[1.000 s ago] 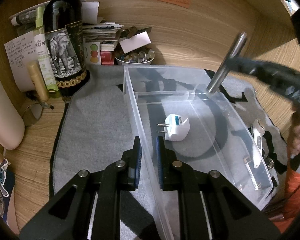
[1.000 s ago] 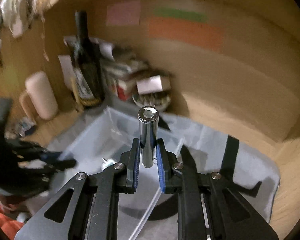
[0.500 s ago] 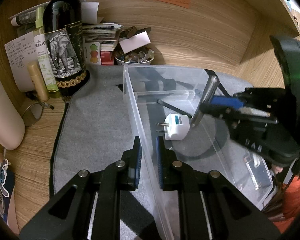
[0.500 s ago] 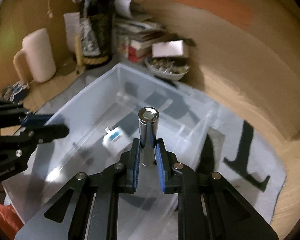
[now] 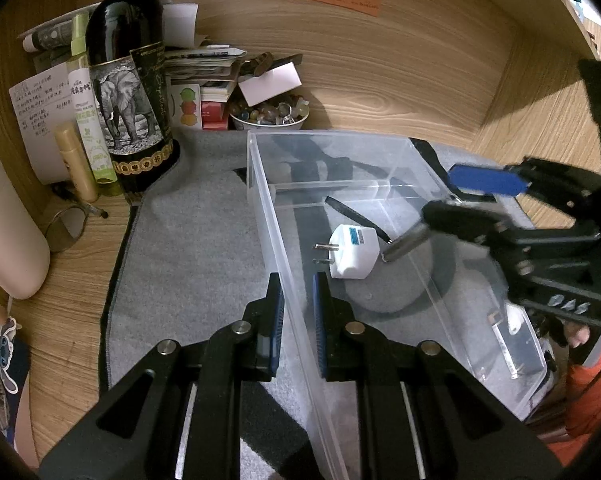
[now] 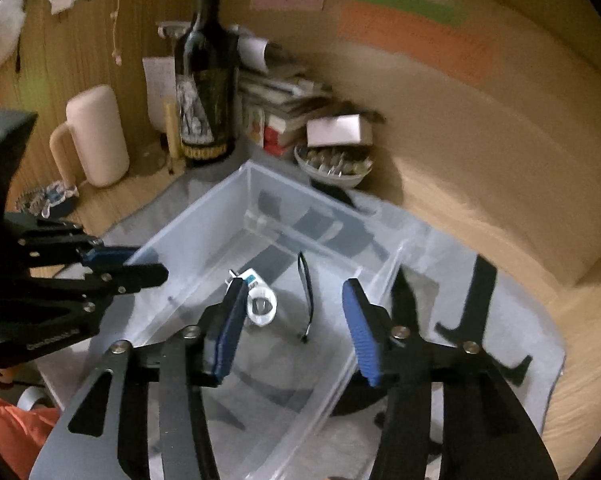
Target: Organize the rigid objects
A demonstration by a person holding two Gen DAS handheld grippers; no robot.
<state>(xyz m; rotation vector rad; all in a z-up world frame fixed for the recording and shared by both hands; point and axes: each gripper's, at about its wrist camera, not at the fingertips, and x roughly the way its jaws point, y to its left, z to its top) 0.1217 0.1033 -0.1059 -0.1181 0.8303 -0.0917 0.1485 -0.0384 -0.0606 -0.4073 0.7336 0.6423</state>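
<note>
A clear plastic bin [image 5: 260, 184] sits on a grey mat. My left gripper [image 5: 298, 300] is shut on the bin's near left wall. Inside lie a white plug adapter [image 5: 352, 252] and a metal cylinder [image 5: 404, 242] with a black strap, next to the adapter. My right gripper [image 6: 292, 328] is open and empty above the bin [image 6: 204, 216]; it shows at the right of the left wrist view [image 5: 464, 196]. The adapter [image 6: 256, 300] and the strap [image 6: 306, 284] show between its fingers; the cylinder is blurred there.
A dark wine bottle [image 5: 128, 80], a green spray bottle [image 5: 88, 108], a bowl of trinkets [image 5: 268, 114], stacked books and a pink mug [image 5: 4, 232] crowd the back left against the wooden wall. A white item [image 5: 516, 320] lies beyond the bin's right wall.
My right gripper lowered the metal cylinder into the bin and opened. The cylinder now lies beside the plug adapter. My left gripper has kept hold of the bin wall.
</note>
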